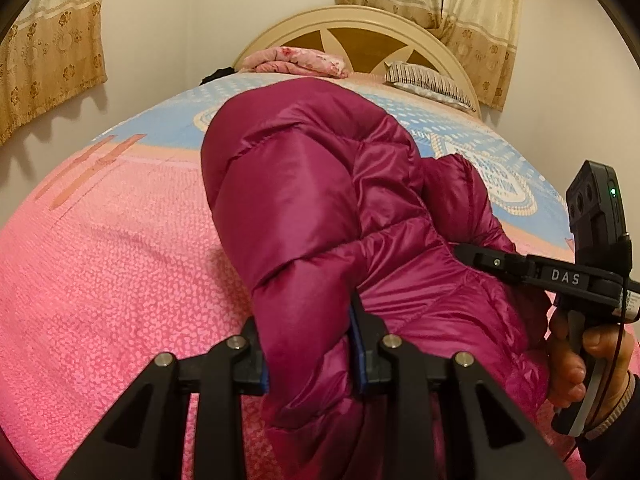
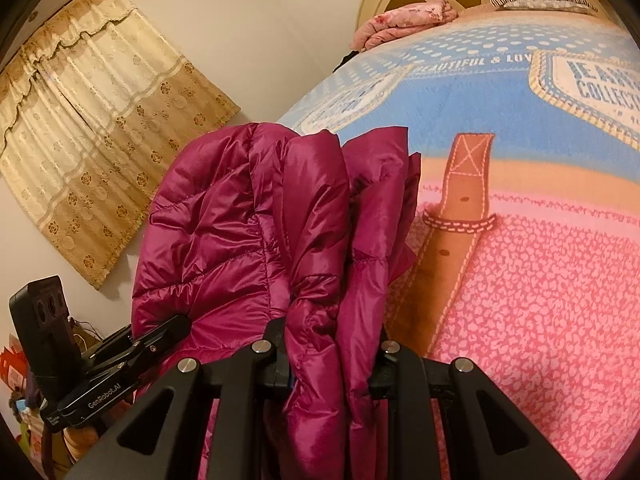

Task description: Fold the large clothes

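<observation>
Now, wide pink-and-blue printed bedspread (image 1: pixel 120 264) underneath; shiny magenta quilted down jacket (image 1: pixel 312 184) bunched above it, hem end lifted. Left gripper (image 1: pixel 312 344) clenched on jacket fold; right gripper (image 2: pixel 332 356) clenched on gathered layers. Best: keep both grips level, lay jacket flat, edges aligned

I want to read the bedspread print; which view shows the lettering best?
The right wrist view: the lettering on the bedspread is large and partly legible. In the left wrist view the jacket hides much of the blue part, and no words can be read.
</observation>
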The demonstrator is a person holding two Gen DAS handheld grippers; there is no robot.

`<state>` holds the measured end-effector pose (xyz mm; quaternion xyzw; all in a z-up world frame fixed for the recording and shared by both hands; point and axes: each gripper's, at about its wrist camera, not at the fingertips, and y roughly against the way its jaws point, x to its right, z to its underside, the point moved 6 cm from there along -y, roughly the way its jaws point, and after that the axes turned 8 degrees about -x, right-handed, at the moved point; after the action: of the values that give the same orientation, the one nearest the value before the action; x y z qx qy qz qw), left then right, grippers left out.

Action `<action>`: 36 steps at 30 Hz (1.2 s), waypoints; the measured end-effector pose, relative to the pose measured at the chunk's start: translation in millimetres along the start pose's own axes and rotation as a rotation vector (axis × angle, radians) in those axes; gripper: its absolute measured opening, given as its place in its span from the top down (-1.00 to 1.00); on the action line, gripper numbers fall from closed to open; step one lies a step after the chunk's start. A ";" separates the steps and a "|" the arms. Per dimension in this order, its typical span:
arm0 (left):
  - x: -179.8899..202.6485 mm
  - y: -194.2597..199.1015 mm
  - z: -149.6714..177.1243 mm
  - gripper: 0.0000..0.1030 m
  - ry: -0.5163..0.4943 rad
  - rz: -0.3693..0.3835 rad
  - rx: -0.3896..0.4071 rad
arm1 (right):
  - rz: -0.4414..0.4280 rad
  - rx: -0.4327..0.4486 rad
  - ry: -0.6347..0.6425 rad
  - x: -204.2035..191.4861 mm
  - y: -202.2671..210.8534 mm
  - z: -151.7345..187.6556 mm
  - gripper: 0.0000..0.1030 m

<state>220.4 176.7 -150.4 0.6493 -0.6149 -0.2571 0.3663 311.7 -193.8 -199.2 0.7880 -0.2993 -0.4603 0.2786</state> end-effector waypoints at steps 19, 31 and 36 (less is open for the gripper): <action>-9.3 -10.4 11.0 -0.31 0.018 -0.062 -0.002 | 0.031 -0.019 -0.007 -1.5 -12.5 -4.8 0.59; -17.0 -2.5 14.9 -0.75 0.035 -0.113 0.006 | 0.087 -0.014 -0.014 0.3 -7.1 0.3 0.29; -16.5 24.4 14.1 -0.87 -0.005 -0.170 0.058 | 0.183 0.045 0.003 -11.8 23.5 0.2 0.07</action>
<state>192.5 191.3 -141.4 0.7088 -0.5656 -0.2710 0.3229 301.7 -200.9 -175.9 0.7641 -0.3799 -0.4247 0.3022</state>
